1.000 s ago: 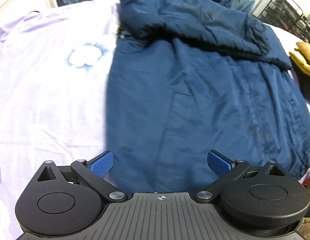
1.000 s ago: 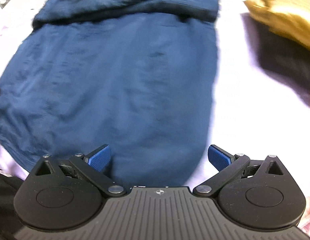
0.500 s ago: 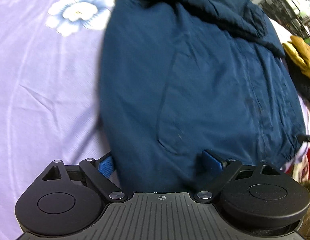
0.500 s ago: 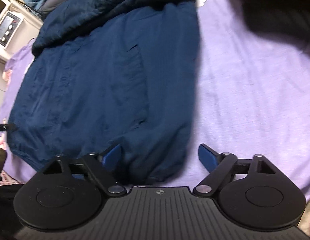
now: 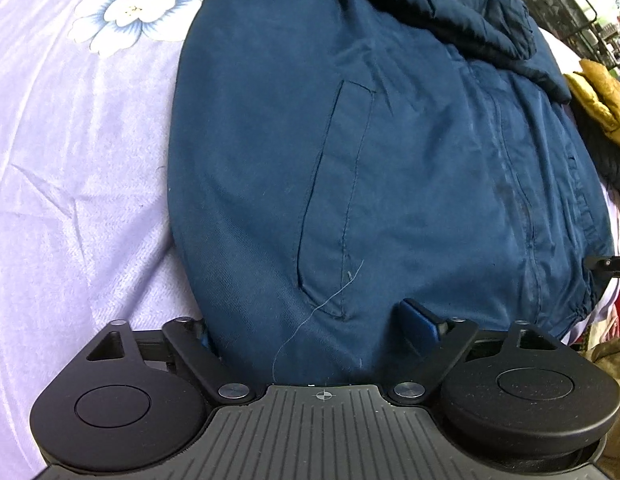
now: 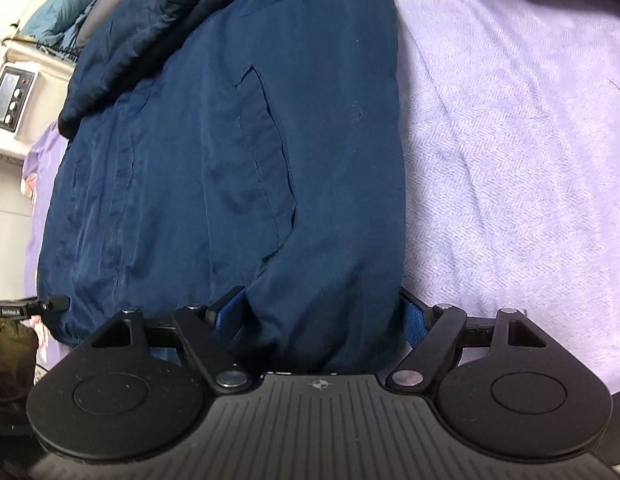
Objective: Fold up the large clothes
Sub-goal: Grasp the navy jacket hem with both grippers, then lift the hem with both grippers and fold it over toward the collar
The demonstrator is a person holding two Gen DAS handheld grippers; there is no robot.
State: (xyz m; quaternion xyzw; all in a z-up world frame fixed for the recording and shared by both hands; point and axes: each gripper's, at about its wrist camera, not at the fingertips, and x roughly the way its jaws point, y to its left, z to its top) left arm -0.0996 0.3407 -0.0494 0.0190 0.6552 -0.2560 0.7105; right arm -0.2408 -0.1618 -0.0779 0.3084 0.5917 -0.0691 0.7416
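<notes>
The navy jacket lies spread on the lilac bedsheet, its sleeves folded across the chest at 12 o'clock in both views. The step in hand looks like gripping the bottom hem at its two corners. The left claw straddles the hem corner at 6 o'clock, jaws parted with cloth bulging between them, not yet pinched. The right claw sits likewise on the opposite corner; its blue pads seem to press the fabric from both sides, though the bunched cloth hides whether they truly bite, so I cannot tell. Next, both claws need a firm hold, then an even lift carrying the hem toward the collar at 12 o'clock. No containers show; a wire rack at 1 o'clock stands well apart.
</notes>
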